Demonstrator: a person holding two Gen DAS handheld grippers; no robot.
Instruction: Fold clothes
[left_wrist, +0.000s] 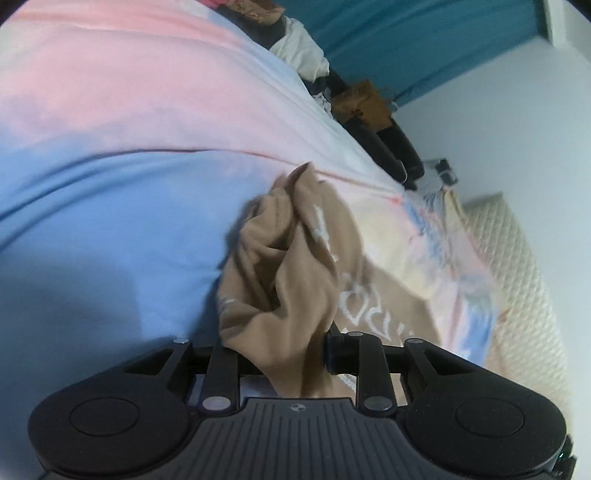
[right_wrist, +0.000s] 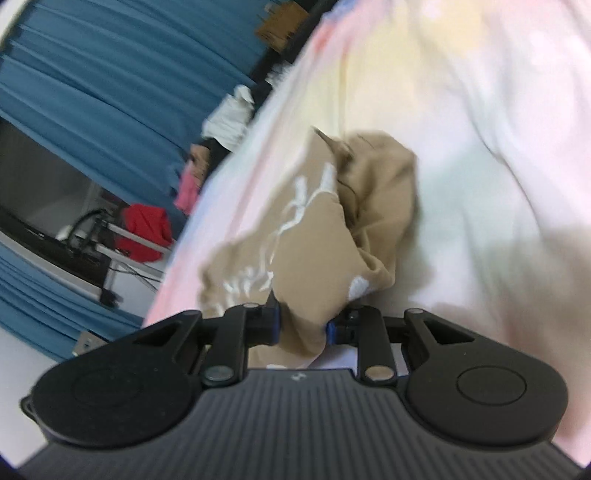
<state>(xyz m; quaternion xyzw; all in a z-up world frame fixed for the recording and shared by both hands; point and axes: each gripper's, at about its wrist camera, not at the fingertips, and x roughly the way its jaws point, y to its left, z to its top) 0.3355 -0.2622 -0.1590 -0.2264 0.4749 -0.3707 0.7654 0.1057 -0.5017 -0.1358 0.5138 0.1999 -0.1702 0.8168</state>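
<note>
Left gripper (left_wrist: 280, 354): jaws narrow, a bunched edge of the tan printed garment (left_wrist: 291, 258) between them. Only the right-hand finger's pad (left_wrist: 334, 352) shows, and it sits against the cloth; the other side is buried under fabric, so whether the cloth is truly pinched I cannot tell.

Right gripper (right_wrist: 303, 326): jaws narrow, both blue-edged pads (right_wrist: 275, 321) pressed onto a wad of the same tan garment (right_wrist: 332, 221). Firm hold, by the look of it.

Outward from the fingers: in both views the garment runs straight ahead and away from the jaws, crumpled, white lettering twisted across it, far end heaped in a loose hood-like lump. It lies on the pastel bedsheet (left_wrist: 110, 110), pink and blue in the left view, pale yellow and pink in the right.

Judgement: each gripper has one near corner, so the long axis runs away from both; neither hand is clearly nearer the heap. Spreading the two hands apart should pull the near edge taut before any fold.

Beyond the bed edge: other clothes piled (left_wrist: 303, 55), blue curtain (right_wrist: 92, 74). Frames blurred.
</note>
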